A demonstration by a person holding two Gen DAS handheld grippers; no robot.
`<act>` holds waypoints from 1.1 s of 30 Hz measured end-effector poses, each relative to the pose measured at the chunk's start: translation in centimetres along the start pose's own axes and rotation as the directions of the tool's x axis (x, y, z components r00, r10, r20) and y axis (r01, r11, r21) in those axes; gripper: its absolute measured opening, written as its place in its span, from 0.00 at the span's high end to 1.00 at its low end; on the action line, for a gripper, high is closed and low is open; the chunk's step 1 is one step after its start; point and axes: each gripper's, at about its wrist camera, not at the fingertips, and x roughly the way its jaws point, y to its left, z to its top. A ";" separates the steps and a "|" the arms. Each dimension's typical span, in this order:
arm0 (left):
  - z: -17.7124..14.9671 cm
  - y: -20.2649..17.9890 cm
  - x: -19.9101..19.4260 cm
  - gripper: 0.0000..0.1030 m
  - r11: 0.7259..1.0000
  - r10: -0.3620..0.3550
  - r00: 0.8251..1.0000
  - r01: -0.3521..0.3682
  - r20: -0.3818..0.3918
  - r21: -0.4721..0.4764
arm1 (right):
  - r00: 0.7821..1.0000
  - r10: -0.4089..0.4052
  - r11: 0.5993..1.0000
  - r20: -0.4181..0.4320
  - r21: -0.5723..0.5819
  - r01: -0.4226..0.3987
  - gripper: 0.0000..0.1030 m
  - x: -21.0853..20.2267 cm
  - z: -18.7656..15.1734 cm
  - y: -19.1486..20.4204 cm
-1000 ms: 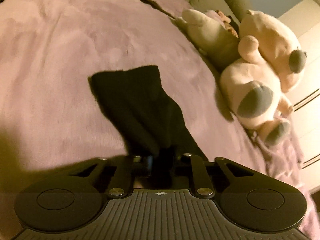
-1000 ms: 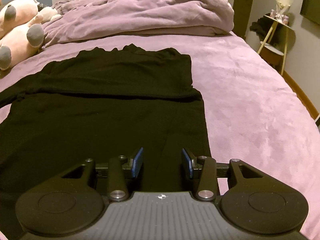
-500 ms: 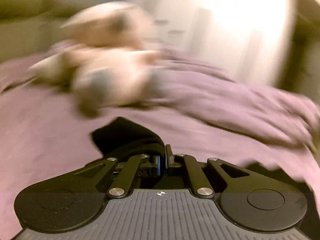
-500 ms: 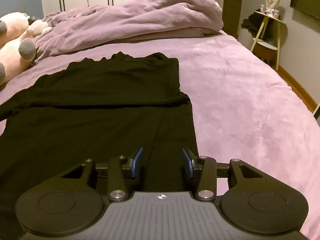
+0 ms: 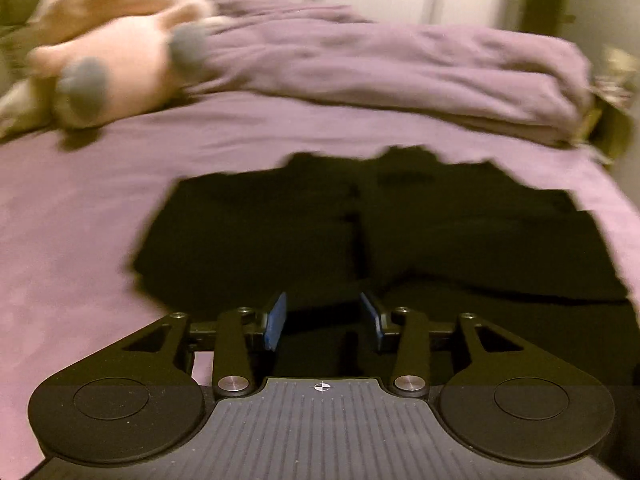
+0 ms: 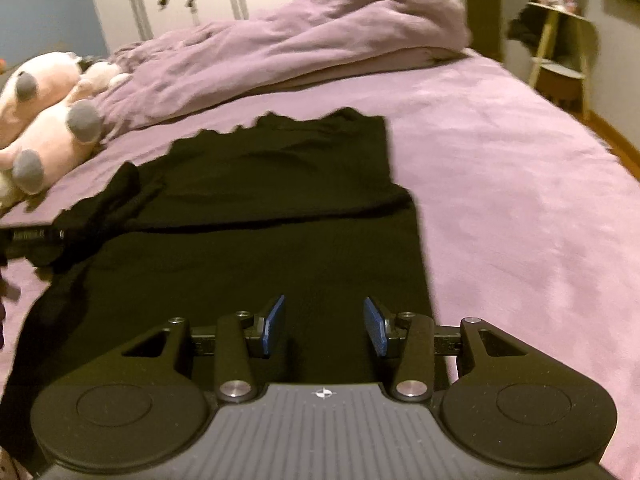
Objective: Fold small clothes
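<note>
A black garment (image 6: 256, 232) lies spread flat on the purple bed, with its far part folded over itself. It also shows in the left wrist view (image 5: 400, 232). My left gripper (image 5: 323, 322) is open and empty, low over the garment's near left edge. My right gripper (image 6: 324, 326) is open and empty over the garment's near right part. A bunched black sleeve (image 6: 108, 204) lies at the garment's left side, next to the tip of the left gripper tool at the frame's left edge.
A pink plush toy (image 5: 116, 68) lies at the far left of the bed; it also shows in the right wrist view (image 6: 48, 128). A rumpled purple duvet (image 6: 288, 44) is heaped along the far side. A small side table (image 6: 560, 56) stands right of the bed.
My left gripper was shut on the black sleeve, swung it right over the garment, and has opened and let go. My right gripper stayed open and shifted slightly.
</note>
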 end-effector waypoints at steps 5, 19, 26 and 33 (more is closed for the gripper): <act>-0.6 5.1 -0.1 0.49 0.982 0.159 0.987 -0.159 -0.007 -0.104 | 0.984 0.177 0.984 -0.017 0.008 -0.176 0.58 3.5 3.0 3.7; -2.6 8.6 0.9 0.47 0.934 0.283 0.959 -0.280 -0.018 -0.222 | 0.939 0.337 0.925 -0.067 -0.161 -0.344 0.57 12.0 9.1 20.9; -2.3 8.5 1.2 0.47 0.911 0.374 0.928 -0.368 -0.005 -0.188 | 0.974 0.208 0.941 -0.092 -0.255 -0.224 0.91 15.4 8.0 23.9; -2.0 8.0 1.5 0.47 0.914 0.382 0.924 -0.378 0.001 -0.149 | 0.980 0.140 0.986 0.144 -0.108 -0.125 0.94 9.5 8.0 15.5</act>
